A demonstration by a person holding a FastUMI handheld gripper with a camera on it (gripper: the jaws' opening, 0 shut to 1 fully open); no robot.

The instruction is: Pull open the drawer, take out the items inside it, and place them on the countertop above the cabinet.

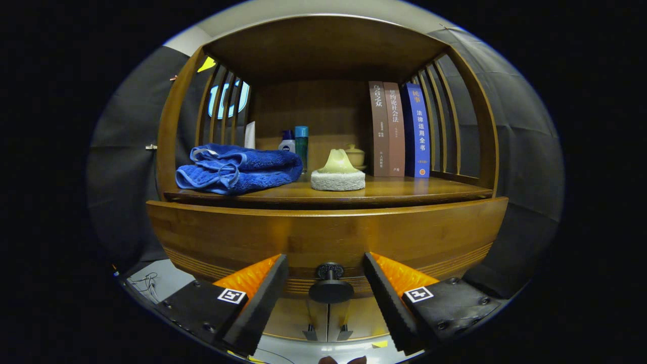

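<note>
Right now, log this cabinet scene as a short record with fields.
gripper: open, fingers either side of the knob, not touching it
dark round drawer knob: between the fingers
wooden drawer front: looks shut
wooden countertop: holds everything below
folded blue towel: left side
pale sponge pad: middle
three upright books: right, against the back
small bottles: behind the towel

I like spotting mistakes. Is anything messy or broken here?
Nothing stands out. The blue folded towel, three upright books and the dark round drawer knob, between the open gripper fingers, look tidy.
</note>
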